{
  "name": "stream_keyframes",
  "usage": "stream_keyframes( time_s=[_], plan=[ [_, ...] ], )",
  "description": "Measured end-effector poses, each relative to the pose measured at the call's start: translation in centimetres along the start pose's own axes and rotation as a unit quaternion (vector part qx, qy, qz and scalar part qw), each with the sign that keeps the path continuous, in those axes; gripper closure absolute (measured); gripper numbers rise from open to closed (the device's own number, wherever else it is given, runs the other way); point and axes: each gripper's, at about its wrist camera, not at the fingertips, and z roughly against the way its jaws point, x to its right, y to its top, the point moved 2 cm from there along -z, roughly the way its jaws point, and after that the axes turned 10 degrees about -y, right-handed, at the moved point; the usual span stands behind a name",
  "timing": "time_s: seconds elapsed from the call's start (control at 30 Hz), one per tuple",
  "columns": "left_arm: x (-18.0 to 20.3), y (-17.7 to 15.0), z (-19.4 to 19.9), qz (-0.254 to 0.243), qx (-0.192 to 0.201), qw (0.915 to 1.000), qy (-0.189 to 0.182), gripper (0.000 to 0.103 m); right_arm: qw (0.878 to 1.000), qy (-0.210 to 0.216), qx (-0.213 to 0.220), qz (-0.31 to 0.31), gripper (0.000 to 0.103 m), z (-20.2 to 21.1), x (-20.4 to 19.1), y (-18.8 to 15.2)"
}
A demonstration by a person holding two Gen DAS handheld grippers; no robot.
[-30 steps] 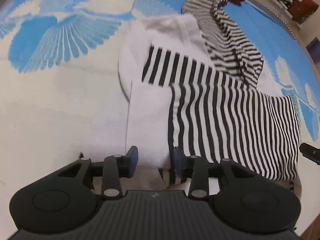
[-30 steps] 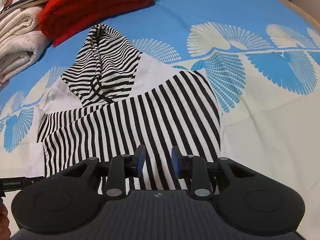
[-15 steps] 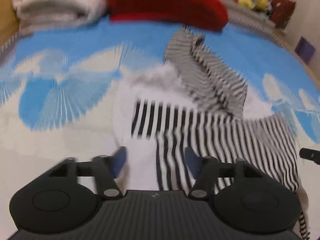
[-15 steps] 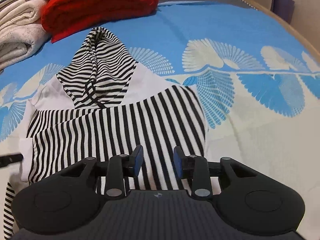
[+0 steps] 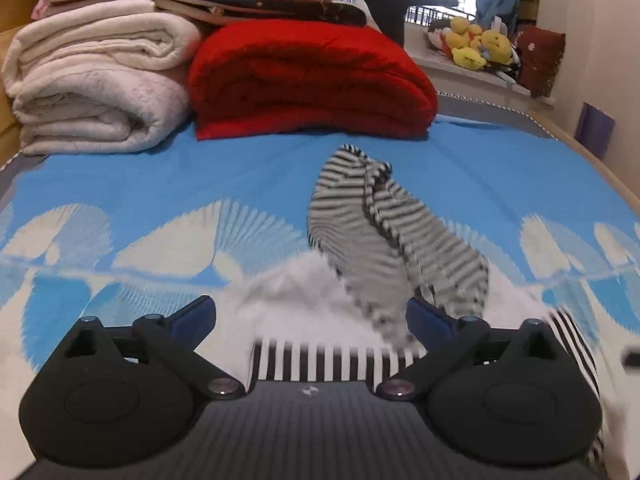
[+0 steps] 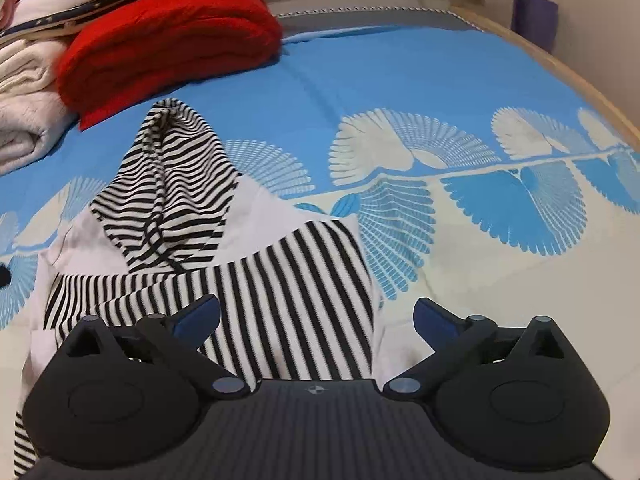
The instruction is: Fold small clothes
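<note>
At the centre of both frames, on the bed (image 6: 400, 64), lies the striped hoodie (image 6: 280, 288), sleeve folded across, hood (image 6: 172, 176) still out. Left gripper (image 5: 312, 312) and right gripper (image 6: 316, 312) have fingers spread, holding nothing. Folding looks partly done; hood and halving remain.

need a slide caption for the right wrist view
Open right gripper over a partly folded striped hoodie on a blue patterned bedsheet.
</note>
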Motion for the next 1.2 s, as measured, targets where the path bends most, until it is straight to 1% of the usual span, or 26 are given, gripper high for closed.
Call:
stream_keyframes(
  time_s=[0.07, 0.13, 0.17, 0.2, 0.3, 0.4, 0.5, 0.67, 0.7, 0.73, 0.8, 0.87, 0.93, 0.97, 1.0, 1.03, 1.07, 1.1, 1.2],
  plan=[
    [-0.2, 1.9, -3.2, 0.003, -0.007, 0.9999, 0.009, 0.013, 1.000, 0.002, -0.003, -0.005, 0.001, -0.3, 0.4, 0.2],
    [-0.4, 4.0, -6.9, 0.006, -0.019, 0.9997, 0.010, 0.026, 1.000, 0.004, -0.002, -0.004, 0.001, -0.4, 0.7, 0.4],
    [-0.4, 4.9, -8.7, 0.006, -0.024, 0.9997, 0.009, 0.028, 1.000, 0.003, 0.002, -0.001, 0.001, -0.5, 0.7, 0.5],
    [-0.4, 5.8, -10.6, 0.004, -0.027, 0.9996, 0.009, 0.032, 1.000, 0.001, 0.005, 0.003, 0.001, -0.6, 0.8, 0.5],
    [-0.9, 8.4, -15.5, 0.001, -0.032, 0.9994, 0.013, 0.038, 1.000, -0.004, 0.014, 0.016, 0.001, -0.9, 0.9, 0.7],
    [-1.9, 10.6, -19.9, 0.030, -0.034, 0.9990, -0.001, 0.041, 0.999, -0.010, 0.018, 0.027, 0.001, -1.4, 1.0, 0.7],
    [-2.6, 12.4, -23.2, 0.051, -0.035, 0.9981, -0.006, 0.041, 0.999, -0.010, 0.018, 0.032, 0.002, -1.8, 1.2, 0.8],
    [-3.4, 15.0, -27.6, 0.079, -0.035, 0.9963, -0.005, 0.041, 0.999, -0.031, 0.025, 0.016, 0.007, -2.6, 2.0, 1.3],
    [-3.5, 15.4, -28.4, 0.086, -0.038, 0.9955, -0.007, 0.038, 0.999, -0.032, 0.022, 0.014, 0.008, -2.8, 2.1, 1.4],
    [-3.4, 15.6, -29.0, 0.091, -0.043, 0.9948, -0.006, 0.033, 0.999, -0.030, 0.018, 0.015, 0.008, -3.1, 2.1, 1.4],
    [-3.6, 16.0, -30.6, 0.101, -0.051, 0.9936, 0.002, 0.030, 0.999, -0.028, 0.008, 0.021, 0.008, -3.7, 2.0, 1.3],
    [-3.8, 16.1, -31.7, 0.107, -0.052, 0.9928, 0.011, 0.030, 0.999, -0.029, 0.001, 0.029, 0.008, -4.1, 1.8, 1.2],
    [-4.0, 16.0, -32.7, 0.121, -0.053, 0.9912, 0.007, 0.032, 0.999, -0.025, 0.000, 0.032, 0.008, -4.2, 1.6, 1.2],
    [-3.9, 15.9, -33.0, 0.121, -0.056, 0.9910, 0.006, 0.036, 0.999, -0.025, 0.001, 0.033, 0.008, -4.3, 1.5, 1.2],
    [-3.8, 15.8, -33.2, 0.113, -0.060, 0.9918, 0.006, 0.059, 0.999, -0.027, 0.001, 0.035, 0.008, -4.3, 1.4, 1.2],
    [-3.4, 15.8, -33.3, 0.098, -0.068, 0.9929, 0.005, 0.094, 0.999, -0.027, 0.000, 0.037, 0.008, -4.4, 1.4, 1.2],
    [-3.1, 15.9, -33.2, 0.083, -0.077, 0.9935, 0.001, 0.102, 0.999, -0.027, -0.002, 0.038, 0.008, -4.5, 1.3, 1.2],
    [-2.7, 16.0, -32.7, 0.068, -0.078, 0.9946, -0.003, 0.102, 0.999, -0.026, -0.002, 0.038, 0.009, -4.4, 1.3, 1.3],
    [-1.4, 16.8, -29.2, 0.019, -0.058, 0.9979, -0.022, 0.103, 0.999, -0.027, 0.007, 0.033, 0.015, -4.0, 1.5, 1.7]
  ],
)
